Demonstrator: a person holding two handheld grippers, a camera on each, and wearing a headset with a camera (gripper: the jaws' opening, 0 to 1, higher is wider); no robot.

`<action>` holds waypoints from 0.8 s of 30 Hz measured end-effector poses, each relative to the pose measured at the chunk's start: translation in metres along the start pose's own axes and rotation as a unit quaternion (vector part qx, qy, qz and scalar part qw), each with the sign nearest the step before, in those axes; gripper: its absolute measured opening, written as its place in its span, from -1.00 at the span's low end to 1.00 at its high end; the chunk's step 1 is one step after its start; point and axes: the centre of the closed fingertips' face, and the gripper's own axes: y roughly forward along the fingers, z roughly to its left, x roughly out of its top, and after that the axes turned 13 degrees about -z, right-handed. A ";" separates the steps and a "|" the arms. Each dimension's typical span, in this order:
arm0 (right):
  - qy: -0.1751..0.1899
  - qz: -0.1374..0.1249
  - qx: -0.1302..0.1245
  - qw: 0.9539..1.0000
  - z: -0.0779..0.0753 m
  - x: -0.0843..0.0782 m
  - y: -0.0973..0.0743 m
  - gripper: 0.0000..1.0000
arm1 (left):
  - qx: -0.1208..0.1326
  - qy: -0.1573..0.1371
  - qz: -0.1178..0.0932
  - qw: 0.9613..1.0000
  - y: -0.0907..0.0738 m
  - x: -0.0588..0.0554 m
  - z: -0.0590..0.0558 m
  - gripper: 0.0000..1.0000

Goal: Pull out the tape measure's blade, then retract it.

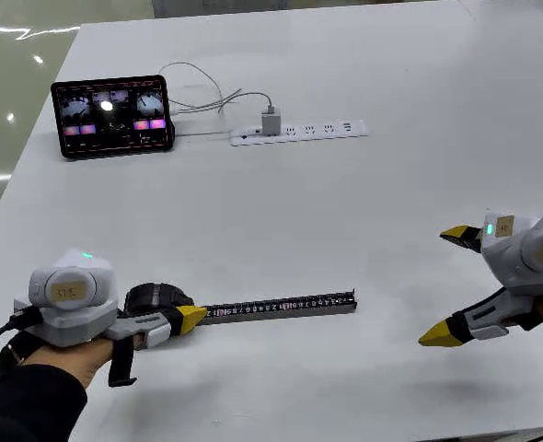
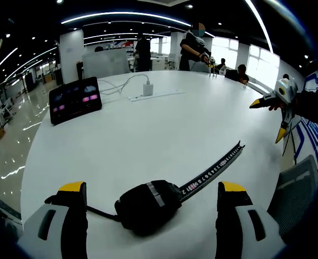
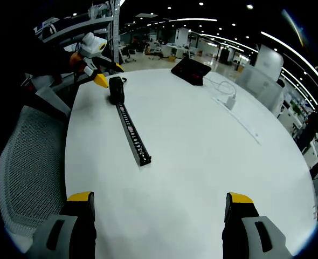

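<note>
Black tape measure (image 1: pixel 154 299) and white-marked blade (image 1: pixel 281 307) lie on white table (image 1: pixel 345 212); left claw (image 2: pixel 152 186), right claw (image 1: pixel 445 285) grey, yellow-tipped.

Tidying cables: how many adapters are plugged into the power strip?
1: a white adapter near the left end of the power strip in the head view; the other sockets look free.

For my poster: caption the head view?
Tape measure, blade out, on a white table; left gripper open around it, right gripper open apart.

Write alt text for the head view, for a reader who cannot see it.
A black tape measure lies on a white table, its blade pulled out toward the right. The open left tool straddles the tape measure; the open right tool is clear of the blade's end.
</note>
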 end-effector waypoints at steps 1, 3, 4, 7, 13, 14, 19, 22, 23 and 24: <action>-0.001 0.002 0.002 1.000 -0.001 0.000 0.001 0.98 | 0.002 -0.002 0.000 1.000 0.000 0.000 0.000 0.97; -0.015 -0.001 0.009 1.000 -0.002 0.004 0.005 0.98 | 0.001 -0.012 0.000 1.000 0.001 -0.001 -0.003 0.97; -0.018 -0.001 0.012 1.000 -0.002 0.005 0.007 0.98 | 0.006 -0.015 -0.001 1.000 0.001 -0.001 -0.003 0.98; -0.021 0.003 0.019 1.000 -0.004 0.009 0.013 0.98 | 0.021 -0.025 -0.003 0.999 0.003 -0.004 0.001 0.98; -0.044 0.021 0.033 0.998 -0.006 0.011 0.027 0.98 | 0.049 -0.030 -0.006 0.998 0.005 -0.009 0.010 0.96; -0.049 0.032 0.037 0.998 -0.007 0.008 0.030 0.98 | 0.050 -0.037 -0.009 0.998 0.006 -0.009 0.009 0.96; -0.056 0.048 0.048 0.996 -0.008 0.010 0.042 0.98 | 0.070 -0.045 -0.019 0.996 0.006 -0.012 0.010 0.97; -0.054 0.051 0.050 0.996 -0.010 0.015 0.050 0.98 | 0.083 -0.028 -0.022 0.996 0.006 -0.014 0.010 0.98; -0.054 0.051 0.052 0.996 -0.011 0.016 0.052 0.98 | 0.084 -0.027 -0.022 0.996 0.008 -0.016 0.012 0.98; -0.055 0.054 0.055 0.995 -0.010 0.017 0.054 0.98 | 0.087 -0.032 -0.024 0.995 0.010 -0.018 0.013 0.98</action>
